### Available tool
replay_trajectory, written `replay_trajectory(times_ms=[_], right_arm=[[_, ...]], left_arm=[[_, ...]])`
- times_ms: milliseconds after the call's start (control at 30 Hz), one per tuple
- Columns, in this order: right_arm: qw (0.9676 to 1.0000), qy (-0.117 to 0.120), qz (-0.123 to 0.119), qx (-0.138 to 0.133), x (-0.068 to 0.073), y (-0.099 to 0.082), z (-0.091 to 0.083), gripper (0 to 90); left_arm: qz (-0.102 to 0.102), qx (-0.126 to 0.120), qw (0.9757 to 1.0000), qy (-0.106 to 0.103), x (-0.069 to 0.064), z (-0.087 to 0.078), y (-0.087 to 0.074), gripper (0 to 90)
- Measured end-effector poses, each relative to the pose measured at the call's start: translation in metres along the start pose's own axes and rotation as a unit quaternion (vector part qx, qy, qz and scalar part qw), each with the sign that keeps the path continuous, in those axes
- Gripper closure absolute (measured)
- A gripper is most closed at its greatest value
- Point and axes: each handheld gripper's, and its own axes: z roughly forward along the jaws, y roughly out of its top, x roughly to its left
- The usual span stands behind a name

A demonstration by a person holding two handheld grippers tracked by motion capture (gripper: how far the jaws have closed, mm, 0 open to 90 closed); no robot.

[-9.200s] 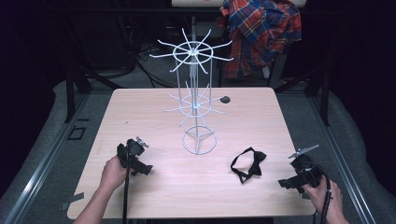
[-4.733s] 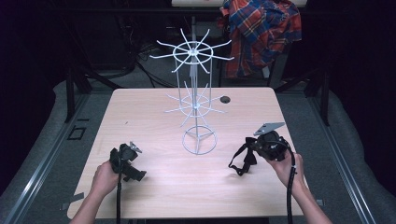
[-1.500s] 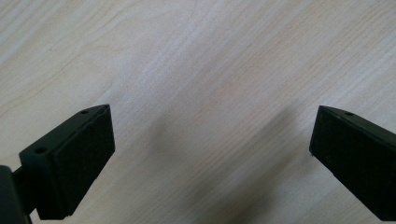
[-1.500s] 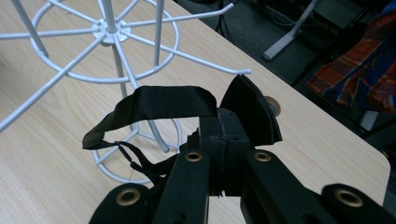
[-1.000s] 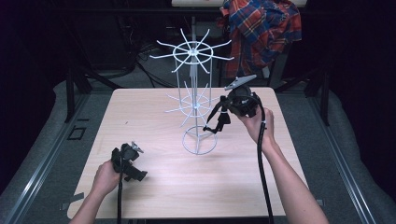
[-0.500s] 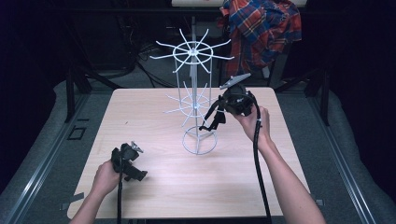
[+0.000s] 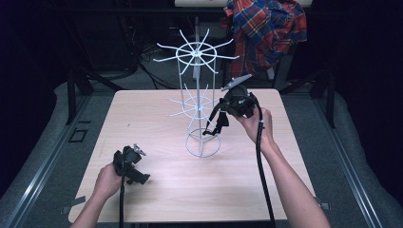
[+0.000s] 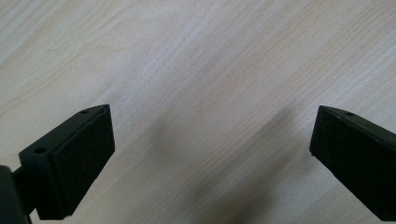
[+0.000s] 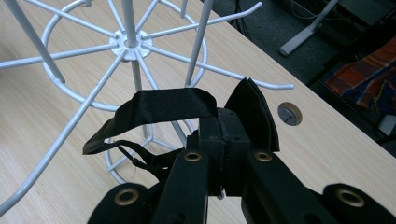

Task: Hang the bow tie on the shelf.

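Hanging job approx. halfway, by the look: bow tie off table, not yet on a hook. Left gripper [image 7: 135,168] low over table [image 7: 142,118] near front-left, jaws wide apart, empty. Wire rack [image 7: 199,95] mid-table, hooks bare. Right gripper [image 9: 224,154] clamped on bow tie [image 9: 205,116], raised just beside rack's lower arms; strap dangling.

One wire rack [image 7: 198,102], one bow tie [image 7: 217,122], two tongs [image 7: 142,178] [image 7: 221,110], one plaid shirt [image 7: 266,28]
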Motion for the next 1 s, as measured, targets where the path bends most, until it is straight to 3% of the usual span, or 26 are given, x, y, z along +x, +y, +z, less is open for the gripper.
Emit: replay_trajectory(times_ms=[167, 500, 1000], right_arm=[[1.0, 0.0, -0.002, -0.002, 0.001, 0.002, -0.001, 84.4], [0.9999, 0.003, -0.007, -0.009, 0.004, 0.003, -0.005, 82.2], [0.9995, 0.02, 0.006, -0.023, 0.002, 0.0, -0.02, 73.4]], left_arm=[[0.0, 0.001, 1.0, 0.0, 0.0, 0.0, 0.0, 0.1], [0.001, 0.0, 1.0, 0.001, 0.0, 0.0, 0.0, 0.1], [0.004, -0.002, 1.0, 0.002, -0.002, 0.001, 0.004, 0.1]])
